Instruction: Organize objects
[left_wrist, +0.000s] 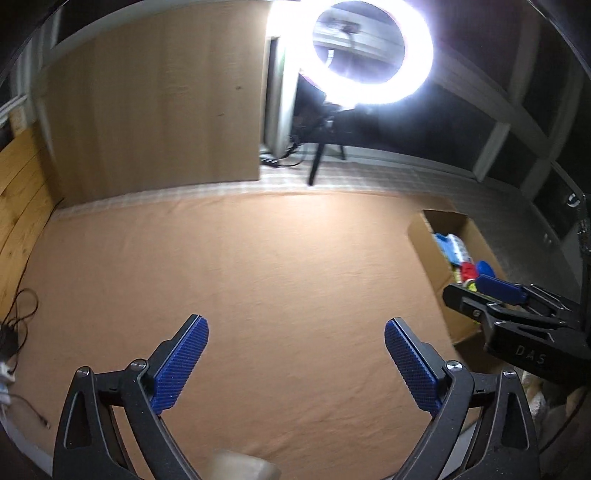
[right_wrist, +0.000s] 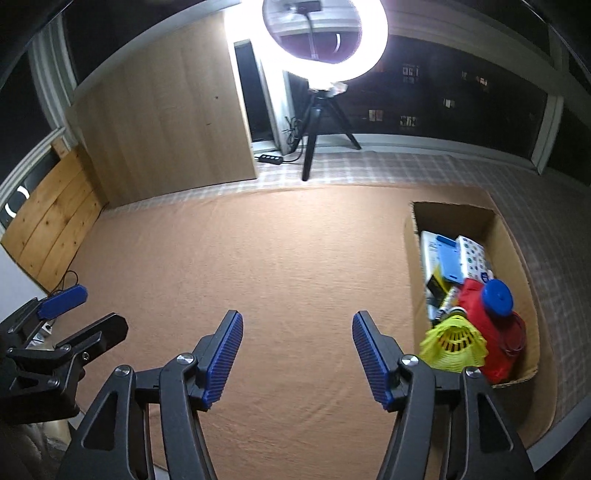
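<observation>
- Two grippers hang over the bare orange cloth (right_wrist: 258, 258): the left gripper (left_wrist: 295, 365) has its blue pads spread wide with nothing between them; the right gripper (right_wrist: 297, 360) also stands open and empty, though less wide.
- Nearest within the cardboard box (right_wrist: 517, 240), at the right of the cloth, lies a yellow shuttlecock (right_wrist: 452, 345). It looks very light, with a slotted plastic skirt that would likely give under pressure; the firmer nose end, hidden here, seems the better hold.
- Just behind, touching the shuttlecock, sits a red container (right_wrist: 476, 299) with a blue cap (right_wrist: 496, 297). Probably stiff and heavier, and perhaps slick; gripping across the body below the cap looks soundest.
- Farther in, flat cartons: a blue box (right_wrist: 448, 258) and a white patterned box (right_wrist: 472, 254). Likely light and crushable at the corners; take them across a narrow edge.
- Beyond the cloth, a ring light (right_wrist: 325, 40) on a tripod stands on checked fabric before a dark window.
- Right wrist view alone shows the box contents clearly; the left wrist view gives only a blurred glimpse, partly behind the right gripper, but alone shows a pale blurred thing (left_wrist: 243, 467) at its bottom edge, unidentifiable.
</observation>
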